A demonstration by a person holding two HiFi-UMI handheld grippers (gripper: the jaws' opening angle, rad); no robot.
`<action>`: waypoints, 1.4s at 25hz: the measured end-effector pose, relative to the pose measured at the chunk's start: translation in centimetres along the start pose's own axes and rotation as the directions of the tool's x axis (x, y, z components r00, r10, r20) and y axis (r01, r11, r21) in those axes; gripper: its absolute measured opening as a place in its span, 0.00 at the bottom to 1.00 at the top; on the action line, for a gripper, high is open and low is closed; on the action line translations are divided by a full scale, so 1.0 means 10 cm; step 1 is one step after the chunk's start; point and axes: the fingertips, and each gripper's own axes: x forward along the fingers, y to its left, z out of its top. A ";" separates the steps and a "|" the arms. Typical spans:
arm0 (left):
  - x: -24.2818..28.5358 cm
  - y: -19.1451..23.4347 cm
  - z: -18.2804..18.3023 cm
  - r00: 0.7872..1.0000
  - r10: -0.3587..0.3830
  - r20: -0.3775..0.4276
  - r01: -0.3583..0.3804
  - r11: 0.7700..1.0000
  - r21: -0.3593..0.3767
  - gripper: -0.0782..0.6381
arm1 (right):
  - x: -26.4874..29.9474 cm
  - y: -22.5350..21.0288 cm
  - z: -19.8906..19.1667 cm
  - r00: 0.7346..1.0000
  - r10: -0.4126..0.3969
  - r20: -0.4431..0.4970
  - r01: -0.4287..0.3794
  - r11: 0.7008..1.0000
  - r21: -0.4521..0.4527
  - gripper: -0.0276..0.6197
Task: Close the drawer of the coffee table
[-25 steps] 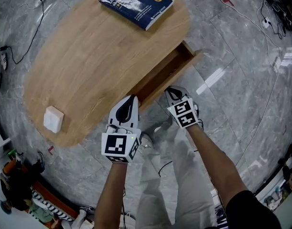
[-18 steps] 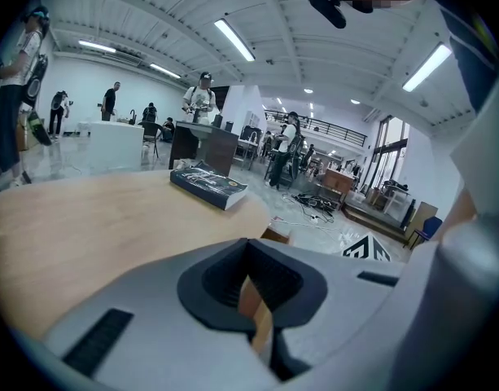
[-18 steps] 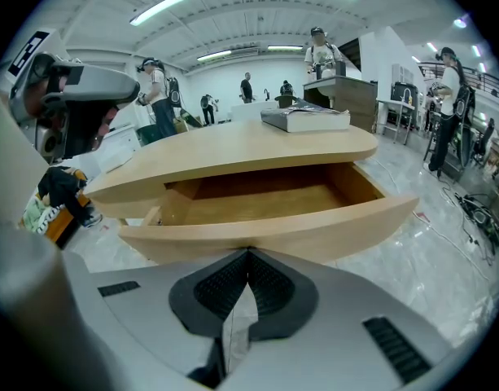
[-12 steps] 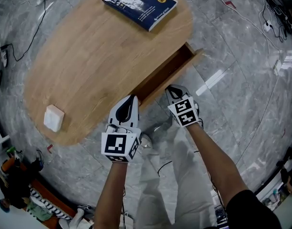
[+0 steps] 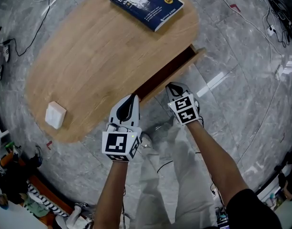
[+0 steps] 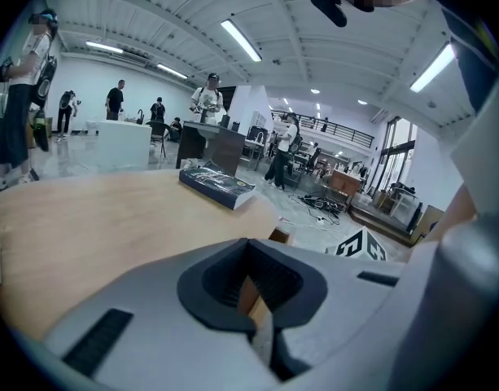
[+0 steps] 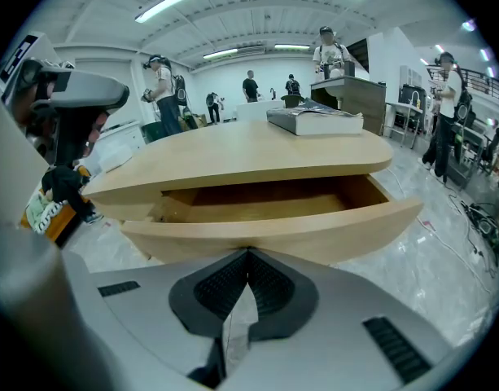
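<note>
The oval wooden coffee table [image 5: 88,56] has its drawer [image 5: 185,66] partly out on the side facing me. In the right gripper view the drawer's curved front panel [image 7: 273,230] fills the middle, with the empty inside [image 7: 265,198] showing above it. My right gripper [image 5: 172,86] is shut with nothing in it, its tip right against that front panel [image 7: 247,252]. The left gripper [image 5: 132,98] is shut too and sits at the table's rim, left of the drawer, looking out over the tabletop [image 6: 111,218].
A dark blue book [image 5: 146,3] lies on the far end of the table and a small white box [image 5: 55,115] on its near left end. Cables [image 5: 22,42] trail over the grey marble floor. My own legs [image 5: 169,166] stand just behind the grippers.
The drawer has slid further into the table and its opening is narrower. My right gripper has moved forward with the front panel. The left gripper has barely moved.
</note>
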 end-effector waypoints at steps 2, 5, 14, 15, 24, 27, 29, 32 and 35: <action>-0.01 0.02 0.01 1.000 0.007 0.003 -0.007 1.000 -0.003 0.10 | 0.01 0.01 0.01 1.000 0.005 -0.007 -0.005 1.000 0.004 0.06; -0.02 0.06 0.00 1.000 0.021 0.005 -0.021 1.000 -0.012 0.10 | 0.04 0.00 0.07 1.000 0.002 0.002 -0.002 1.000 0.002 0.06; -0.09 0.21 -0.02 0.998 0.062 0.010 -0.061 0.997 -0.039 0.10 | 0.17 -0.01 0.25 1.000 0.002 0.014 -0.001 1.000 -0.016 0.06; -0.09 0.22 -0.02 0.998 0.066 0.010 -0.066 0.997 -0.041 0.10 | 0.19 0.00 0.26 1.000 0.002 0.014 -0.002 1.000 -0.016 0.06; -0.10 0.32 -0.01 0.996 0.089 0.015 -0.088 0.994 -0.068 0.10 | 0.29 -0.01 0.39 1.000 0.009 0.018 -0.009 1.000 -0.017 0.06; -0.11 0.37 -0.01 0.995 0.100 0.018 -0.098 0.992 -0.076 0.10 | 0.32 -0.01 0.42 1.000 0.009 0.023 -0.009 1.000 -0.018 0.06; -0.11 0.39 -0.01 0.994 0.105 0.018 -0.103 0.992 -0.079 0.10 | 0.33 -0.01 0.45 1.000 0.010 0.026 -0.010 1.000 -0.014 0.06; -0.13 0.41 -0.02 0.993 0.113 0.016 -0.112 0.990 -0.083 0.10 | 0.37 -0.01 0.49 0.999 0.012 0.029 -0.012 1.000 -0.011 0.06; -0.13 0.44 -0.02 0.993 0.120 0.017 -0.118 0.989 -0.088 0.10 | 0.41 -0.01 0.54 0.999 0.012 0.031 -0.012 1.000 -0.010 0.06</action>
